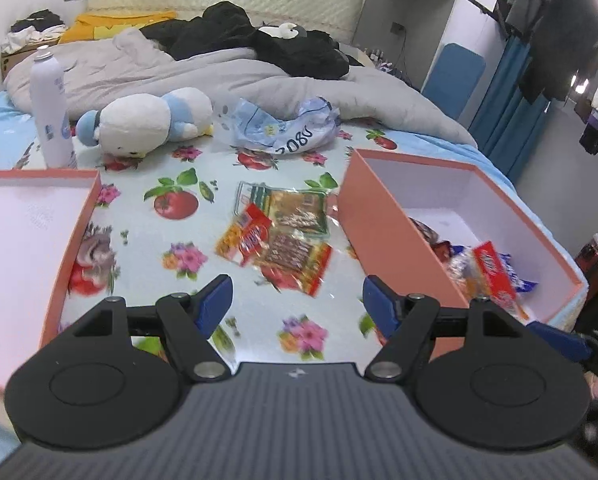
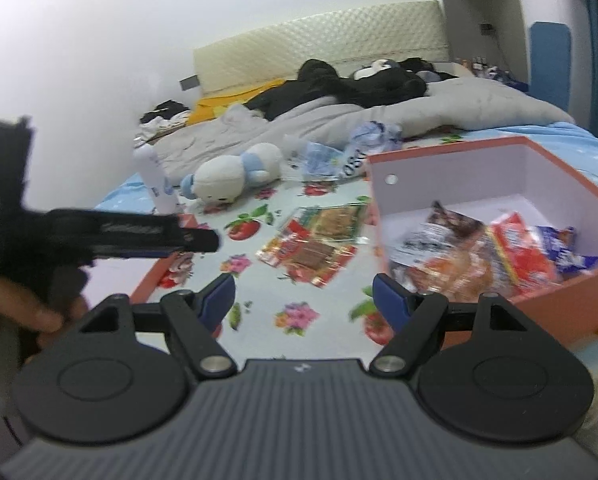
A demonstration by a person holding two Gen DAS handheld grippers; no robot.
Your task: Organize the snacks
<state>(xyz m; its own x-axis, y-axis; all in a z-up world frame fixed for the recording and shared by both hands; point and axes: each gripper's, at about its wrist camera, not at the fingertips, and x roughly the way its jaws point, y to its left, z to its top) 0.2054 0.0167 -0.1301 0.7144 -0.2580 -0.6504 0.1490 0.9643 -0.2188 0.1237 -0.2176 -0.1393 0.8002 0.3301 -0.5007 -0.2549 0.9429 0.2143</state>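
Note:
Several snack packets (image 1: 283,236) lie in a loose pile on the flowered bedsheet between two pink boxes; they also show in the right wrist view (image 2: 319,240). The right pink box (image 1: 387,216) (image 2: 547,304) holds several packets, among them a red one (image 1: 495,272) (image 2: 523,252). The left pink box (image 1: 71,248) is empty inside. My left gripper (image 1: 297,292) is open and empty, hovering just short of the pile. My right gripper (image 2: 303,296) is open and empty, near the right box's front corner. The left gripper's body shows blurred in the right wrist view (image 2: 99,236).
A white and blue plush toy (image 1: 147,120) (image 2: 235,172), a white bottle (image 1: 51,112) (image 2: 155,180) and a crumpled blue-white plastic bag (image 1: 283,128) lie behind the snacks. A grey duvet (image 1: 179,68) and black clothes fill the far half of the bed.

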